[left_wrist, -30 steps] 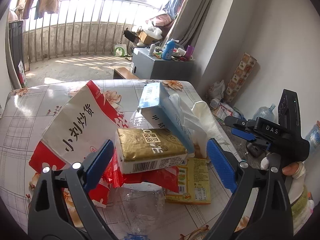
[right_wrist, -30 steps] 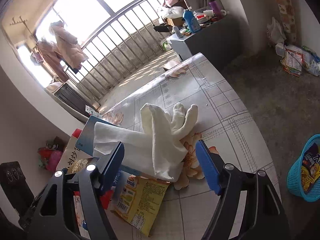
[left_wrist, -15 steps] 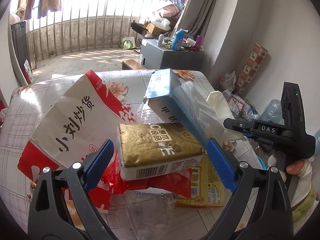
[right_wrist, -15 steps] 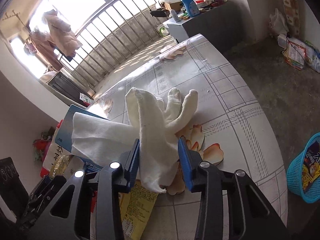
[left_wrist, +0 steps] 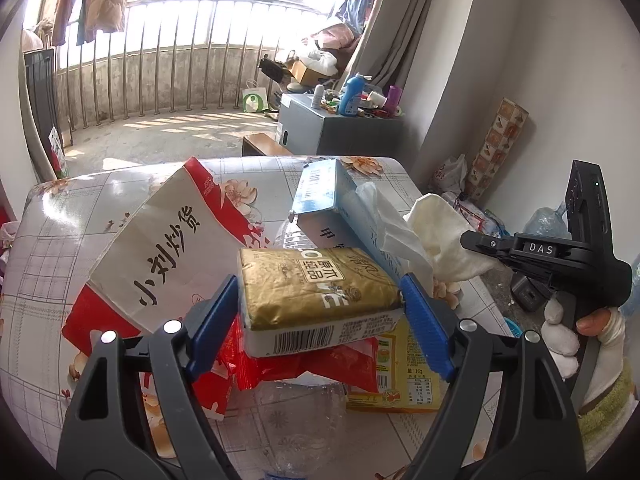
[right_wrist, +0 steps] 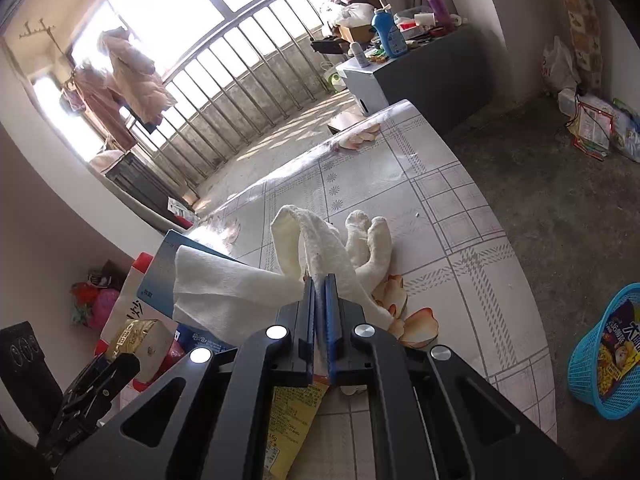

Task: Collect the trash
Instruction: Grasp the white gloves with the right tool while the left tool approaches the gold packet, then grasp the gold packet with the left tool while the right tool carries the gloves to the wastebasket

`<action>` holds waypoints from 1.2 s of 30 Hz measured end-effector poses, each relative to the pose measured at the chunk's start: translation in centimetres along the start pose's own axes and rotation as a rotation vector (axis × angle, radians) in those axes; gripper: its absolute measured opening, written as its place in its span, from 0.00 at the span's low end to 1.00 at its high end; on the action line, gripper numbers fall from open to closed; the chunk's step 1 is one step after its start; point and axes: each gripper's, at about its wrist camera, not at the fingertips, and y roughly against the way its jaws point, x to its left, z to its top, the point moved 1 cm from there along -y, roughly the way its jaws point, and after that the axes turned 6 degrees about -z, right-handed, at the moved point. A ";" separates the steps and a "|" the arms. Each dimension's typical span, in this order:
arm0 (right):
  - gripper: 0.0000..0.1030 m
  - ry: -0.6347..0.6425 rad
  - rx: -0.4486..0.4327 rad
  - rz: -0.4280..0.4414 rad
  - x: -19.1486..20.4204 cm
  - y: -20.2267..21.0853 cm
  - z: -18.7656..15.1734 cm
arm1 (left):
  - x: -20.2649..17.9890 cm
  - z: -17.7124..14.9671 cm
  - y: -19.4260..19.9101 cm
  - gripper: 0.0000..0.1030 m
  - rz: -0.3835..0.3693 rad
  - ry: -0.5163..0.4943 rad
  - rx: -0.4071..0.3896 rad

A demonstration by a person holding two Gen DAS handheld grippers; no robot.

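Pinching a crumpled cream-white cloth glove (right_wrist: 340, 248), the right gripper (right_wrist: 319, 300) has its two blue-padded fingers pressed almost together, with only a thin fold of the fabric between them. The glove's stuffed fingers point away across the floral, grid-patterned tablecloth (right_wrist: 448, 208), and its cuff loops upward just above the pads. Beside it a white tissue (right_wrist: 228, 296) sticks out of a tilted light-blue tissue box (left_wrist: 332, 196).

The left gripper (left_wrist: 320, 312) is spread wide, its blue pads (left_wrist: 214, 322) standing on either side of a gold-foil rectangular packet with a barcode on its white edge (left_wrist: 316, 300). The pads sit close to the packet's ends; whether they touch it cannot be told. The packet lies on top of the heap: a red crinkled wrapper (left_wrist: 280, 368) and a clear plastic bottle (left_wrist: 296, 420) below it, a red-and-white paper bag with black characters (left_wrist: 160, 252) to its left, a flat yellow sachet (left_wrist: 404, 376) to its right.

On the floor off the table's right side stands a turquoise plastic basket (right_wrist: 588, 384) already holding a snack wrapper.
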 end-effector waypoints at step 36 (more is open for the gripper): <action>0.05 -0.046 -0.375 -0.097 -4.1 21.9 -1.2 | -8.1 0.9 7.0 0.74 -0.262 -0.086 -0.093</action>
